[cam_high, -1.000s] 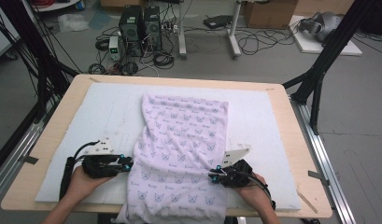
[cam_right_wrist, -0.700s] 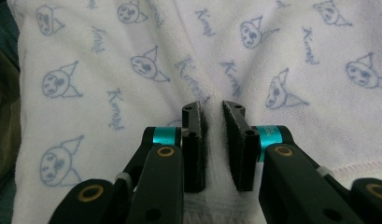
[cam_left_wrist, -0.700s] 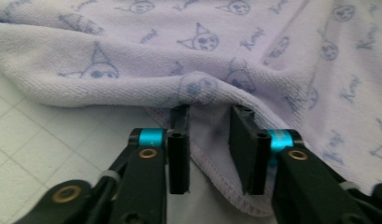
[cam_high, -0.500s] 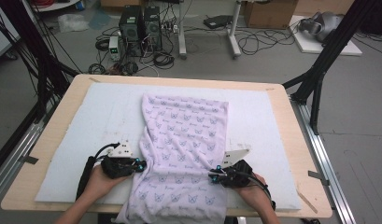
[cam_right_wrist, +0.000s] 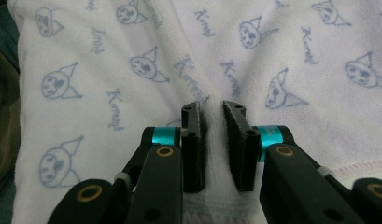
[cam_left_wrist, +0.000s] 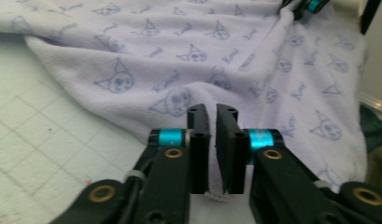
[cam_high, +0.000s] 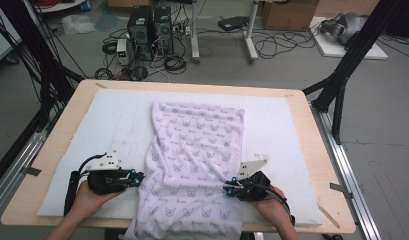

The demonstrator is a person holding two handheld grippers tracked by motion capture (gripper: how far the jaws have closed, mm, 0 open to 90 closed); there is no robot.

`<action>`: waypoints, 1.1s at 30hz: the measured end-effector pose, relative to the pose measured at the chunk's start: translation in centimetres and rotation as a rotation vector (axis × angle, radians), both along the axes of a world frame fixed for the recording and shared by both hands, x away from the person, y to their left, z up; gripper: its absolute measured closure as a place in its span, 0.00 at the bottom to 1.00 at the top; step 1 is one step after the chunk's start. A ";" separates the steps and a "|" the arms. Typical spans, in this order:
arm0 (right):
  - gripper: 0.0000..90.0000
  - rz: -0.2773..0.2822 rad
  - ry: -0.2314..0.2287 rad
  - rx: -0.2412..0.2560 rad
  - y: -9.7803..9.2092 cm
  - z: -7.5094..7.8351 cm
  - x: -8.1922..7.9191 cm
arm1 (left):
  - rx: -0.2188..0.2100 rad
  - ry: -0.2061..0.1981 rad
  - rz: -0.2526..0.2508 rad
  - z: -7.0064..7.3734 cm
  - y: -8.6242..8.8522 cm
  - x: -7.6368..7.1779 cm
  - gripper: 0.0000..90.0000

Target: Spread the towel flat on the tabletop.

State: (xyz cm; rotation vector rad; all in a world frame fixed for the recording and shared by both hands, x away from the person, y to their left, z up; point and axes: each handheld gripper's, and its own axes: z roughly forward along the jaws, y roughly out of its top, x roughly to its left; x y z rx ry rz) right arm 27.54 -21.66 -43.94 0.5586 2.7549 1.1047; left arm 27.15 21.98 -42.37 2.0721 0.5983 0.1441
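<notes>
Spread lengthwise down the middle of the tabletop (cam_high: pixel 312 150), near end hanging over the front edge: a towel (cam_high: pixel 194 150), soft, light, floppy, best pinched at its side hems. At its left hem, left gripper (cam_left_wrist: pixel 212 112) nearly closed on a fold; at its right hem, right gripper (cam_right_wrist: pixel 212 109) narrowly clamping fabric, both hands low and level.

A lab, probably; computer towers (cam_high: pixel 149 27), loose cables (cam_high: pixel 279 42) on the bare floor; black rig frame (cam_high: pixel 349 62) around the table (cam_high: pixel 312 150).

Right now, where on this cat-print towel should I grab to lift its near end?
Grip the towel by its two long side edges near the table's front, each tool coming in sideways from outside. The left tool and right tool already pinch those hems, where the flat fabric offers a thin fold.
</notes>
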 end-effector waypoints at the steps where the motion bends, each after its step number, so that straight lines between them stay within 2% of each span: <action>1: 0.86 0.000 0.000 0.001 0.0 0.0 0.0 | 0.010 0.005 -0.003 -0.2 -0.3 0.1 0.85; 4: 0.85 -0.001 -0.003 0.001 0.0 0.0 0.0 | 0.049 0.030 -0.014 -1.1 -1.2 0.4 0.78; 6: 0.85 -0.003 -0.005 0.001 0.0 0.0 0.0 | 0.097 0.047 -0.025 -2.0 -2.0 0.6 0.77; 7: 0.85 -0.002 -0.005 0.001 0.0 0.0 0.0 | 0.104 0.017 -0.022 -2.3 -2.2 0.5 0.81; 8: 0.85 -0.003 -0.005 0.001 0.0 0.0 0.0 | 0.111 -0.002 -0.013 -2.3 -2.2 0.5 0.89; 9: 0.85 -0.003 -0.005 0.001 0.0 0.0 0.0 | 0.111 0.009 -0.015 -2.2 -2.1 0.6 0.96; 11: 0.85 -0.002 -0.005 0.001 0.0 0.0 0.0 | 0.144 -0.005 -0.010 -1.9 -2.0 0.6 0.98; 14: 0.85 0.001 -0.005 -0.002 0.0 0.0 -0.1 | 0.137 -0.026 0.014 -1.1 -1.1 0.3 0.98; 18: 0.85 0.003 -0.007 -0.003 0.0 0.0 -0.1 | 0.118 -0.060 0.065 0.5 1.3 0.0 0.98; 21: 0.84 0.000 -0.007 -0.004 0.0 0.0 -0.1 | 0.091 -0.053 0.094 1.1 2.7 0.0 0.98; 23: 0.84 -0.001 -0.006 -0.002 0.0 0.0 -0.1 | 0.096 -0.060 0.109 1.0 2.9 -0.1 0.99; 25: 0.83 -0.005 -0.004 -0.002 0.0 0.0 -0.1 | 0.068 -0.024 0.104 0.7 3.0 -0.1 0.82; 26: 0.82 -0.006 -0.004 0.000 0.0 0.0 -0.2 | 0.078 -0.028 0.091 0.6 3.1 -0.3 0.81; 28: 0.80 0.001 -0.014 -0.018 0.0 0.2 -0.2 | 0.084 -0.013 0.069 0.0 3.1 -0.5 0.79; 33: 0.77 0.004 -0.035 0.013 -0.1 1.1 -0.8 | 0.117 0.041 0.029 -1.6 2.6 -0.5 0.73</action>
